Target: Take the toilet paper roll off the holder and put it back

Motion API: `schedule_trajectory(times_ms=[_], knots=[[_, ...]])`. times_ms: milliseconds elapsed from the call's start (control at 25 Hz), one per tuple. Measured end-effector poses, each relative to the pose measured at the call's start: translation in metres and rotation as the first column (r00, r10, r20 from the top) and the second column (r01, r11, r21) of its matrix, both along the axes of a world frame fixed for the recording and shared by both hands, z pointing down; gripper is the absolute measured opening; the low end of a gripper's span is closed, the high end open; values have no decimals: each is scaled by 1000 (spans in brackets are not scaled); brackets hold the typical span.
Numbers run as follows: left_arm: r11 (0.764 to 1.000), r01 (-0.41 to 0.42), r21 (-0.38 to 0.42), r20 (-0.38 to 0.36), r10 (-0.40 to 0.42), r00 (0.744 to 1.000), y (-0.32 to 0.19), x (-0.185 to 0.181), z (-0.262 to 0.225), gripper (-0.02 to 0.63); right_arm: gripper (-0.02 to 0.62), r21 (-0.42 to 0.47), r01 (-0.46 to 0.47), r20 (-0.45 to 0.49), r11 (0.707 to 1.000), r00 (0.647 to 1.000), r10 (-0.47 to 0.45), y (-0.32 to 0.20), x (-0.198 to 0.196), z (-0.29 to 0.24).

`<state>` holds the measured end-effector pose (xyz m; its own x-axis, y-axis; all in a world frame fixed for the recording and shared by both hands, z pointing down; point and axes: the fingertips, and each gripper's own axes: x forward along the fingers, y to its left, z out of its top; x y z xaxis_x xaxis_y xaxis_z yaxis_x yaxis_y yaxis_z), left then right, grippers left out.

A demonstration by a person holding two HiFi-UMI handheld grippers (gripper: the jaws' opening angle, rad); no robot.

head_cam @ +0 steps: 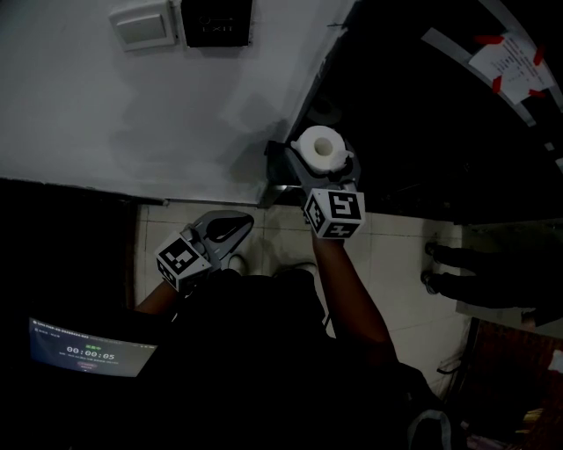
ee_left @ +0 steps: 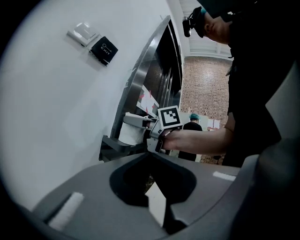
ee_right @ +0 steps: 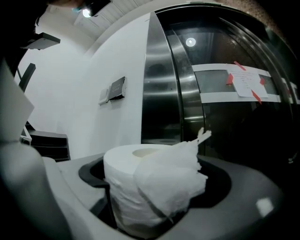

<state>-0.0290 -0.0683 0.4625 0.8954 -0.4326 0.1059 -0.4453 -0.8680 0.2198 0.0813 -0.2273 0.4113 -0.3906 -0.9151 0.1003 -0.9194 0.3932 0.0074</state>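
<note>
A white toilet paper roll (head_cam: 321, 148) stands upright on a dark holder (head_cam: 280, 169) fixed where the white wall meets a steel door frame. My right gripper (head_cam: 325, 165) reaches around the roll with its jaws spread wide. In the right gripper view the roll (ee_right: 140, 187) fills the hollow between the jaws, a loose torn sheet hangs at its front, and a gap shows on its right side. My left gripper (head_cam: 230, 227) hangs low over the tiled floor, shut and holding nothing. From the left gripper view the roll (ee_left: 131, 133) and holder (ee_left: 110, 146) appear beside the right hand.
A white switch plate (head_cam: 145, 25) and a black sign (head_cam: 215, 22) are on the wall. The dark glass door (head_cam: 422, 105) carries a taped paper (head_cam: 510, 57). Another person's shoes (head_cam: 440, 264) stand on the tiles at the right. A lit screen (head_cam: 88, 352) is at lower left.
</note>
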Motion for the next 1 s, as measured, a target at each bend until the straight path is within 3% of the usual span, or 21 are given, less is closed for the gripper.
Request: schedule_trajectory(times_ms=[520, 1000], knots=[[1000, 0, 0, -5, 0, 1000, 1, 6, -3, 0, 468, 9, 32, -11, 999, 999, -32, 5, -1, -7], [1000, -4, 5, -1, 4, 1000, 6, 12, -5, 0, 468, -37, 50, -3, 998, 999, -50, 19, 14, -12]])
